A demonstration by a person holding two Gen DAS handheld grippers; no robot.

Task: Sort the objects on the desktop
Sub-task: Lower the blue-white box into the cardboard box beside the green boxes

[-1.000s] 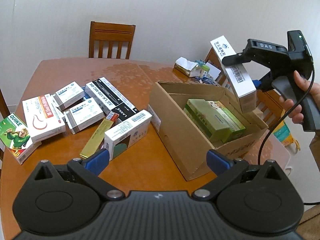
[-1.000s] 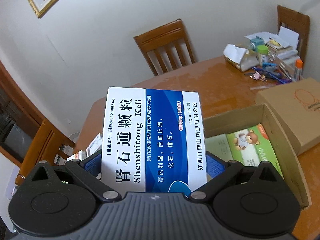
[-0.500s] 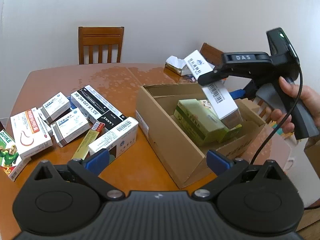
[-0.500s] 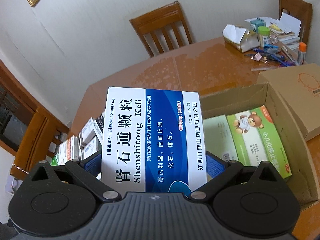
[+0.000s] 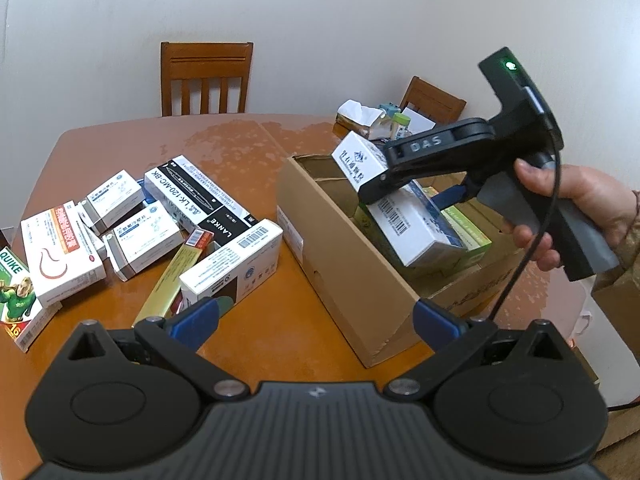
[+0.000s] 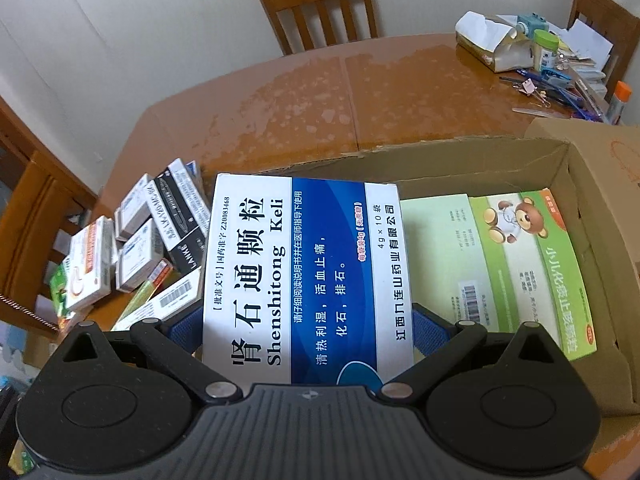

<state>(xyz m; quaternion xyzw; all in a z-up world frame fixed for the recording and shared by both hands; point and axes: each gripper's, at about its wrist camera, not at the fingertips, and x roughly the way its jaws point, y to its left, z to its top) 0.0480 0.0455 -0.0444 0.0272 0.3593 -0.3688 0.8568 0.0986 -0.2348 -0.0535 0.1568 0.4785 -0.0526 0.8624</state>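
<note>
Nearest, the left gripper (image 5: 312, 316) hangs spread and empty over the surface's (image 5: 256, 320) near edge, while beyond it the right gripper (image 6: 308, 328) pinches the blue-and-white medicine box (image 6: 296, 272) tilted inside the cardboard carton (image 5: 352, 280), where it may wedge askew on the green boxes (image 6: 520, 264) if let go.

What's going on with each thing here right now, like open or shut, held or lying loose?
Right gripper: shut on the blue and white box.
Blue and white box: held, tilted down into the cardboard box.
Left gripper: open, holding nothing.
Cardboard box: open on top, partly filled.
Green boxes: lying flat inside the cardboard box.
Loose boxes: heaped on the table, not yet sorted.
</note>
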